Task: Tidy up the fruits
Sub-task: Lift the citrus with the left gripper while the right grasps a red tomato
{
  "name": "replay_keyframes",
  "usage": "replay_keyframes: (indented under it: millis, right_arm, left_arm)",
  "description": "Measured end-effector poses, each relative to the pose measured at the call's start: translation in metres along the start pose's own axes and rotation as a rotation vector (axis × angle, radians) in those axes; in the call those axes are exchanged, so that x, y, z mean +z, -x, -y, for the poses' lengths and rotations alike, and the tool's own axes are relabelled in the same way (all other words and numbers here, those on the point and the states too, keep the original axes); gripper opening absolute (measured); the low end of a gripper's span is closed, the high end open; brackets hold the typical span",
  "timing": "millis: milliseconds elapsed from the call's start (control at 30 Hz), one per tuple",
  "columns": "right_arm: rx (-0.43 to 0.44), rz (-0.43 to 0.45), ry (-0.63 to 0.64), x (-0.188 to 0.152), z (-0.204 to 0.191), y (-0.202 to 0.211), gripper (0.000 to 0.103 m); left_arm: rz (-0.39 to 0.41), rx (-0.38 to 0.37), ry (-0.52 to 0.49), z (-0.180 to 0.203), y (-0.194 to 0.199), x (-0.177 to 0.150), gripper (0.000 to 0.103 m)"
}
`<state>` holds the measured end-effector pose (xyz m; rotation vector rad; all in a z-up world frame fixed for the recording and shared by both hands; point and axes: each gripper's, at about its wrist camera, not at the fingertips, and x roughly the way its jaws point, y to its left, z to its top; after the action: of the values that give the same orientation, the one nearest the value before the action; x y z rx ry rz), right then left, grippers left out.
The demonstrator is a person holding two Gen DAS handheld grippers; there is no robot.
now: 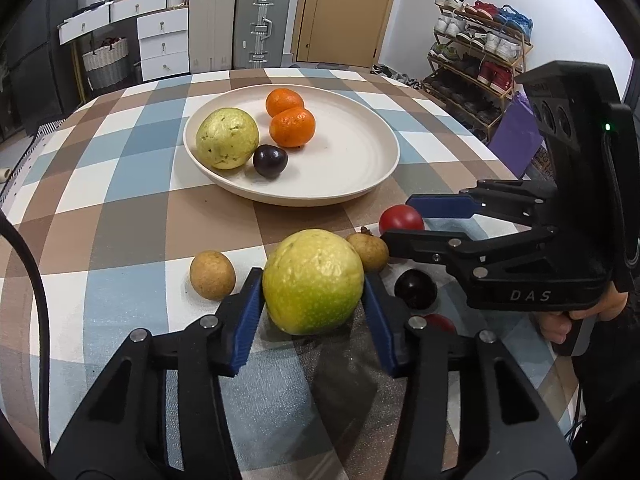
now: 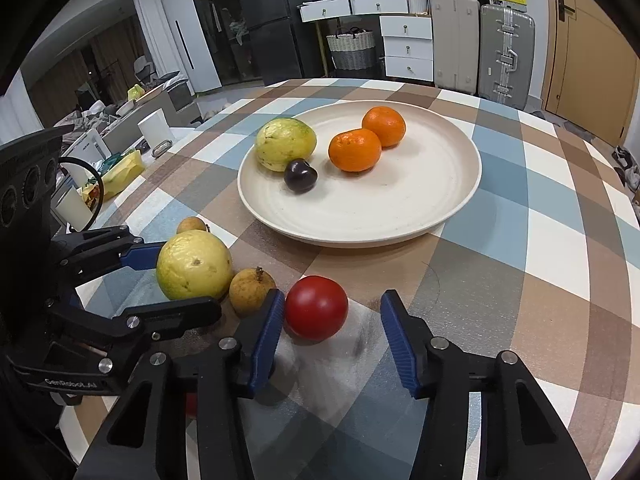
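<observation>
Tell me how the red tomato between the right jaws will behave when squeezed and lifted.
The red tomato looks round and glossy, so it may roll or slip. Its skin seems thin, so hard squeezing by the right gripper could bruise it.

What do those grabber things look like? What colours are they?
Both are black plastic pincers with silver rivets and blue ribbed pads on the fingers. The right gripper has white "DAS" lettering, a small green light and three round holes on its boxy body, and a bare hand holds its handle. The left gripper carries "GenRobot.AI" lettering and a black cable.
</observation>
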<state>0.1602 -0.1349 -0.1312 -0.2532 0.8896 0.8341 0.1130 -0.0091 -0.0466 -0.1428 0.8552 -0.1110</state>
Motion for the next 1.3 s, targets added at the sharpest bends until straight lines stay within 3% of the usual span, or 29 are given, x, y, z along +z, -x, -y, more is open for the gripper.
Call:
replay_keyframes:
  millis: [433,733,900,1300]
  right_arm:
    - [0.013,0.008,-0.01,0.0,0.001,0.001,0.048]
    - [0.011,0.002,0.013,-0.001,-0.003,-0.001,0.032]
    - [0.004,0.005,0.022,-0.002,-0.005,0.0,0.032]
    - [0.016,0.112,0.009,0.003,-0.003,0.019,0.032]
  left_arm:
    - [0.049,-0.026,0.016,-0.004,0.011,0.0,0.046]
    - [0.06,-0.028,0.024,-0.004,0.014,-0.001,0.046]
    - [0.069,-0.029,0.029,-0.005,0.016,-0.002,0.046]
    - [0.099,-0.021,0.046,-0.009,0.023,-0.002,0.046]
